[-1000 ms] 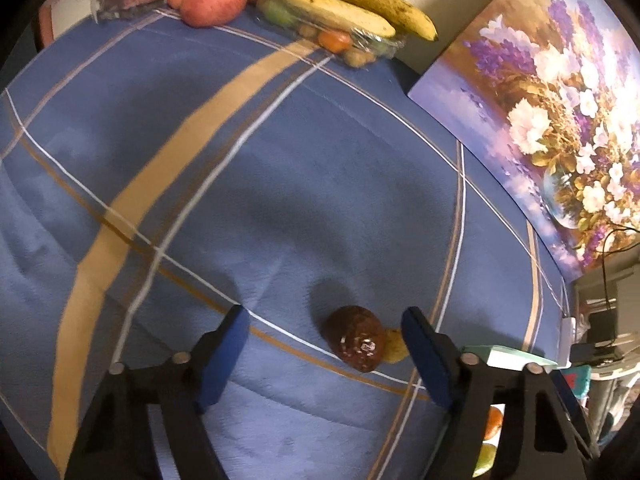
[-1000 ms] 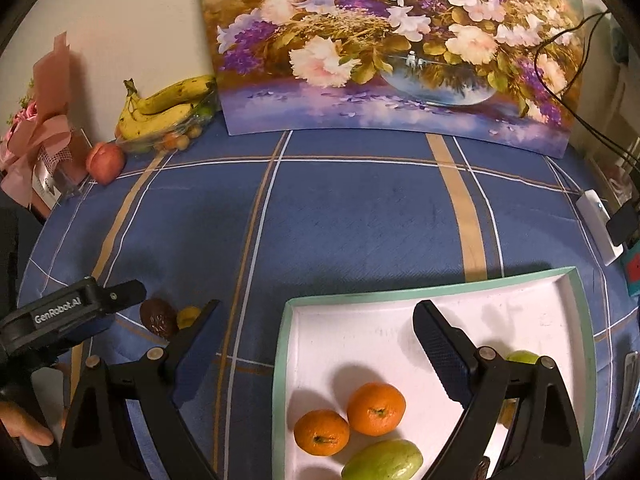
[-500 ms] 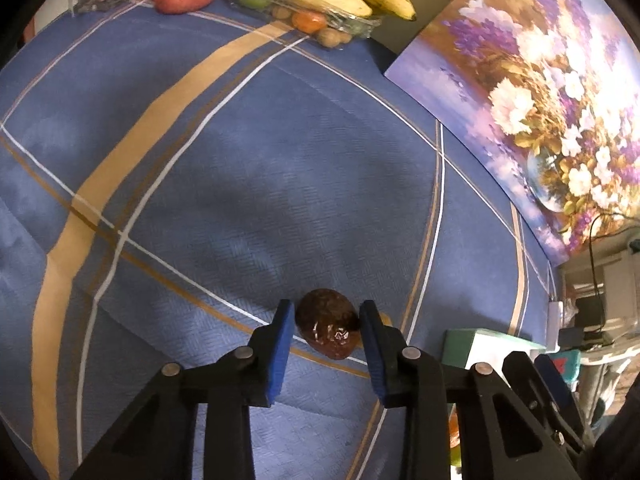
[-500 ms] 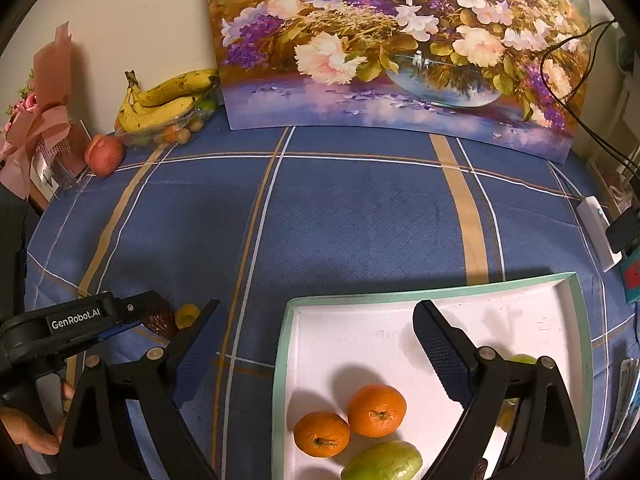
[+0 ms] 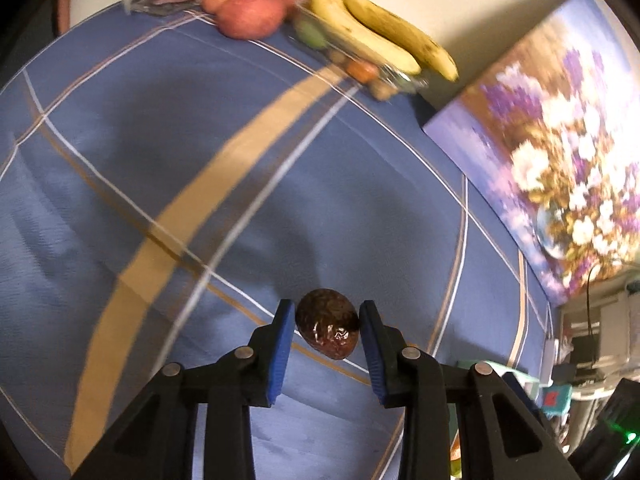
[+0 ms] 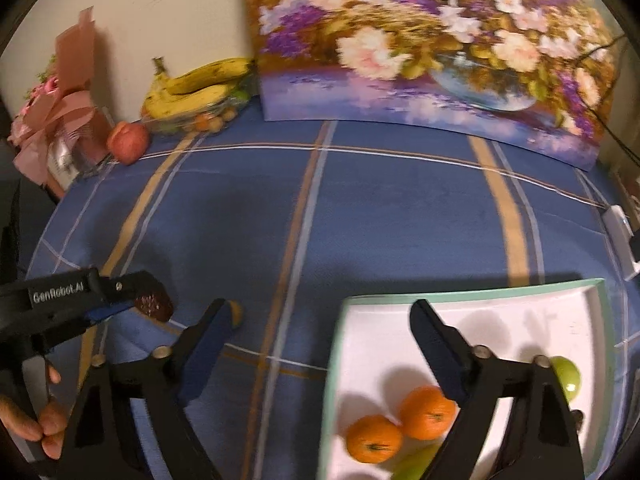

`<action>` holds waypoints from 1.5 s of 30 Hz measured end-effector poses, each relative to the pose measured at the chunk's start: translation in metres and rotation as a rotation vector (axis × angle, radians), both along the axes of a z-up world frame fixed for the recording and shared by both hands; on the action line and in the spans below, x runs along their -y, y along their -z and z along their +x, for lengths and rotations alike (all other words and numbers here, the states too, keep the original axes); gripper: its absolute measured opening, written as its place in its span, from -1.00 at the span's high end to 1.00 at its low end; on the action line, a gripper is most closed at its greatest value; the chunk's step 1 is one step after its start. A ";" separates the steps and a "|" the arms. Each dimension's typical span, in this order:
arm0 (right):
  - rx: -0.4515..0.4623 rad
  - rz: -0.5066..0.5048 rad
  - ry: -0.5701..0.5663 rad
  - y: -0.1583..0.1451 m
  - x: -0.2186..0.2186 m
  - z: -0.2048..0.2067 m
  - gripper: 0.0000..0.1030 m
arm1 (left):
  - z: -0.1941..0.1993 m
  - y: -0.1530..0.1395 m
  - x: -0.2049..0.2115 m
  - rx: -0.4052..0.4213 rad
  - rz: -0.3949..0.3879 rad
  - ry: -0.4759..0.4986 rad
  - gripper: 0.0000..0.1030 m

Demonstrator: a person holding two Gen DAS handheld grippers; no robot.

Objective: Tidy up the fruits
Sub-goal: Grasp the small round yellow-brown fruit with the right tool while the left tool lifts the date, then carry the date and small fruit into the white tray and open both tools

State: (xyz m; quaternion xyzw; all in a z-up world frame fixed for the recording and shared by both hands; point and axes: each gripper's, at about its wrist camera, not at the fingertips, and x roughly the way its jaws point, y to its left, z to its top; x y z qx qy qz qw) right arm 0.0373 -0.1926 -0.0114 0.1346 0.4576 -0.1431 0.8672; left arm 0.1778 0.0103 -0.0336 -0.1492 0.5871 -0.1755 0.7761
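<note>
Carrying the dark brown fruit (image 5: 327, 329) toward the tray is the step I judge myself to be in: my left gripper (image 5: 325, 330) is clenched on it, one blue pad against each flank, and in the right wrist view the fruit (image 6: 154, 307) hangs at the tip of that gripper (image 6: 150, 300) with its shadow on the blue checked tablecloth (image 5: 240, 184) beneath, so I take it to be off the cloth, though blur keeps me from being sure how far.

The white tray with the green rim (image 6: 460, 292) sits off to my right and already holds two oranges (image 6: 400, 420) and green fruit (image 6: 566, 372). The next move calls for swinging the left gripper across the open cloth, over the tray's near rim, and lowering onto a bare white patch away from the oranges before letting go. The skin looks glossy and rounded, so I would keep the squeeze steady through the carry.

My right gripper (image 6: 320, 320) holds nothing; its jaws are closing but stand wide, with only cloth and the tray's left edge between them. A small yellow fruit (image 6: 237, 313) lies on the cloth, half hidden behind the left fingertip (image 6: 218, 312), likely the next thing to collect.
</note>
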 end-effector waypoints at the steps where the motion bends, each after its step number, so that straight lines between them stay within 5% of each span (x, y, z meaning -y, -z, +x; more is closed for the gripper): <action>1: 0.002 0.009 -0.020 0.002 -0.005 0.003 -0.46 | 0.001 0.000 -0.004 0.000 -0.003 -0.010 0.31; 9: -0.009 0.058 -0.103 0.018 -0.030 0.021 0.02 | 0.008 -0.003 -0.026 0.004 -0.016 -0.057 0.32; 27: -0.062 0.047 -0.130 0.048 -0.046 0.047 0.50 | 0.009 0.001 -0.034 -0.006 -0.012 -0.062 0.32; 45: -0.029 0.041 -0.061 -0.004 -0.024 -0.001 0.50 | -0.034 -0.024 -0.003 0.051 -0.005 0.041 0.32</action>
